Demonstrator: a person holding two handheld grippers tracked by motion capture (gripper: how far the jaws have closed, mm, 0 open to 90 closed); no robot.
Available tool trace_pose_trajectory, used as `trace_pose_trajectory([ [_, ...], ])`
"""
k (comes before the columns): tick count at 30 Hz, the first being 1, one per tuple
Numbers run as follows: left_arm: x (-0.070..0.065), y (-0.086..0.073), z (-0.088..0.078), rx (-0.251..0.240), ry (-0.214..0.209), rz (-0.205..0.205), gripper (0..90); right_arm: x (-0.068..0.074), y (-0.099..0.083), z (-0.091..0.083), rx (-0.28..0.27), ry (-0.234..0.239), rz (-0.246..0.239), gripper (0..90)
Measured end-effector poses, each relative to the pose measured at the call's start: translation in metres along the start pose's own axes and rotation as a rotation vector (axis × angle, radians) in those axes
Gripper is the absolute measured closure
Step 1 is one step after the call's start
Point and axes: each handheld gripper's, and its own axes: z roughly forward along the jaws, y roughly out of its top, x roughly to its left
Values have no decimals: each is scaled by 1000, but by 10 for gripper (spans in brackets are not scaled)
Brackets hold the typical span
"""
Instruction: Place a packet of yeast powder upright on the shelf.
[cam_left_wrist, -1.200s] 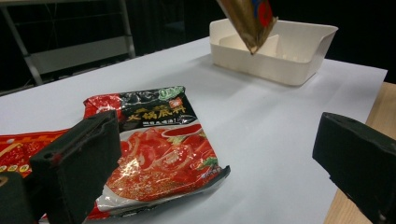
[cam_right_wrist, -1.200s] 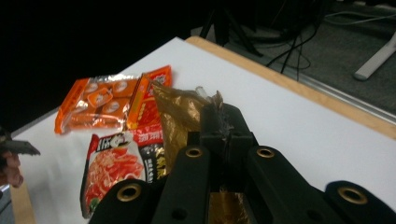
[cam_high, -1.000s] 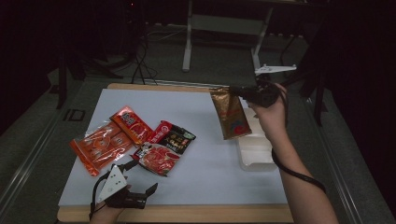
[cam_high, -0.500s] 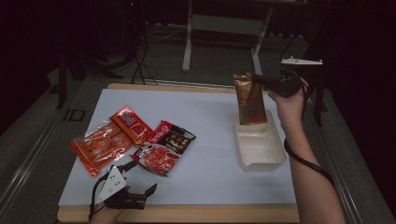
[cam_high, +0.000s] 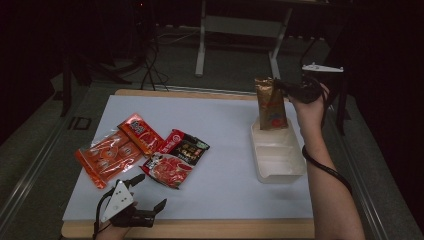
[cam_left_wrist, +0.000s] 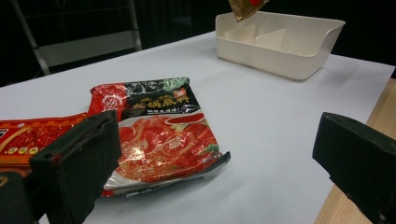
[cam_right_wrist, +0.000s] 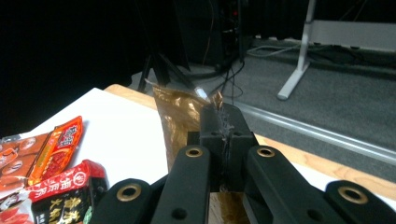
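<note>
My right gripper (cam_high: 289, 90) is shut on the top edge of a gold-brown snack bag (cam_high: 270, 102). The bag hangs upright over the far end of a cream divided tray (cam_high: 280, 165) at the table's right. The right gripper view has the pads (cam_right_wrist: 224, 126) pinched on the crinkled gold bag (cam_right_wrist: 180, 116). My left gripper (cam_high: 151, 190) rests open at the front left edge, its jaws wide apart. Just ahead of it lies a red noodle packet (cam_left_wrist: 163, 140), with the tray (cam_left_wrist: 280, 51) beyond it.
Left of centre lie a red noodle packet (cam_high: 167, 170), a black-and-red packet (cam_high: 186, 146), a red packet (cam_high: 140, 132) and a large orange packet (cam_high: 105, 157). A white mat (cam_high: 220, 120) covers the wooden table. Dark floor and stands lie beyond the far edge.
My right gripper has carried the gold bag to the right, from over the mat to above the tray's far end, and turned it upright. The left gripper has stayed put.
</note>
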Motion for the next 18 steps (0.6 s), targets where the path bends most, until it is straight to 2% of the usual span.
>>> trace_pose_trajectory([
  [7, -1, -1, -1, 2, 4, -4, 18, -5, -1, 8, -20, -2, -17, 896],
  [8, -2, -1, -1, 5, 2, -4, 18, -6, -2, 14, -27, 11, -31, 896],
  [10, -2, -1, -1, 5, 2, -4, 18, -9, -4, 18, -36, 19, -28, 896],
  [13, -1, -2, -2, 6, 3, -6, 18, -12, -8, 25, -42, 12, -42, 896],
  [14, -1, -2, -2, 6, 4, -7, 18, -13, -10, 27, -43, 20, -33, 896],
  [16, -1, -2, -3, 5, 6, -10, 18, -16, -14, 29, -43, 2, -36, 895],
  [18, -1, -2, -3, 5, 6, -10, 18, -18, -16, 31, -43, 11, -25, 895],
])
